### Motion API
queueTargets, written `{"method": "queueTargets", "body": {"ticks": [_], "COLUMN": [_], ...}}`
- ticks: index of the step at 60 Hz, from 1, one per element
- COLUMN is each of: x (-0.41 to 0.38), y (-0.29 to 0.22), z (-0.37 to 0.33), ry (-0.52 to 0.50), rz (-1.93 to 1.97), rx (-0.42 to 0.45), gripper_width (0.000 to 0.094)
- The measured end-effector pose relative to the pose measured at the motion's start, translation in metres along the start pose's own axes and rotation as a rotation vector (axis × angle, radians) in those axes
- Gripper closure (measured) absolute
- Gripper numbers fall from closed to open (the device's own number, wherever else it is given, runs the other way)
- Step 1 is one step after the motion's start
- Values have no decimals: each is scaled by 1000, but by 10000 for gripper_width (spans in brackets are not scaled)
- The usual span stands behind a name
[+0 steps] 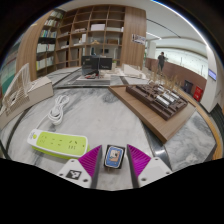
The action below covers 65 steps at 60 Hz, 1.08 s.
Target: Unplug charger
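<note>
Now, starting at the left, a green-and-white power strip lies flat on the pale table, near its front edge, its white cord trailing back over the tabletop, so the sockets face up within easy reach. Moving right, the charger sits squarely between the fingers of the gripper, the purple pads angled in close on each side; whether both actually press on it I cannot tell, though it looks lined up for a grip. The charger appears to be just off the strip's right end; whether it is plugged in I cannot see. Further right, a wooden board juts in, carrying a dark tray, well apart. Bookshelves stand far beyond.
</note>
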<state>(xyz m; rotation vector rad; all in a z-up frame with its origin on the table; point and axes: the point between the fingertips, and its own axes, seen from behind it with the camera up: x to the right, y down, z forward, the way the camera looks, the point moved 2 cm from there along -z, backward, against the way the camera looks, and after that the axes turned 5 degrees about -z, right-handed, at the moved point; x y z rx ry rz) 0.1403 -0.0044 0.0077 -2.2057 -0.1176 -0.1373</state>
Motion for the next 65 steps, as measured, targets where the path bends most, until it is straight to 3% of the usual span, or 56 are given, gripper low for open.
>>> {"method": "queueTargets", "body": {"ticks": [2, 4, 7, 39, 65], "x": [0, 0, 7, -19, 24], "y": [0, 0, -1, -4, 4], "z": [-3, -6, -12, -179, -203], "ry": [-8, -14, 9, -151, -156], "rz": [7, 6, -3, 122, 150], "rx": [6, 10, 15, 188, 267], "gripper_width": [218, 104, 86, 91, 97]}}
